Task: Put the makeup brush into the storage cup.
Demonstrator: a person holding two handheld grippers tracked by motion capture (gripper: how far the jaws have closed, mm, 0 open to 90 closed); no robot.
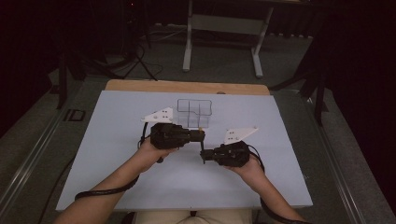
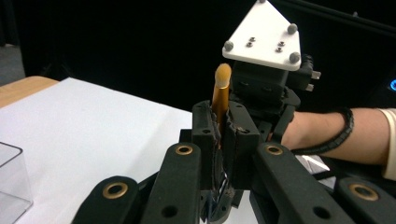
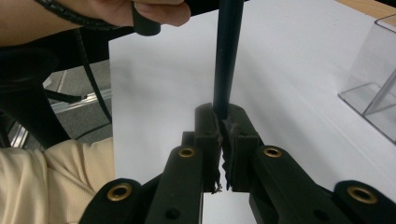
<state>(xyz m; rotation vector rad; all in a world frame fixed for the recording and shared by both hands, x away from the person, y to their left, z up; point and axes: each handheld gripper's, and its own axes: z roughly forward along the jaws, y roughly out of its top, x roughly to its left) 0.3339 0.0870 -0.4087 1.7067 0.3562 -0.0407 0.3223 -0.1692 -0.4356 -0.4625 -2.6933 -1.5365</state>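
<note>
high view: a pen is held mid-table at 6 o'clock of the clear organizer [image 1: 194,113], its gold cap [image 1: 201,130] clamped by the left gripper [image 1: 201,135], its black barrel [image 1: 202,150] by the right gripper [image 1: 204,156]; uncapping is judged underway, so a straight pull apart is called for next.

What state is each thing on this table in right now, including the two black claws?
Left gripper: shut on the gold stick.
Gold stick: upright between the jaws.
Right gripper: shut on the dark rod.
Dark rod: clamped at one end.
Clear box: open-topped, looks empty.
</note>
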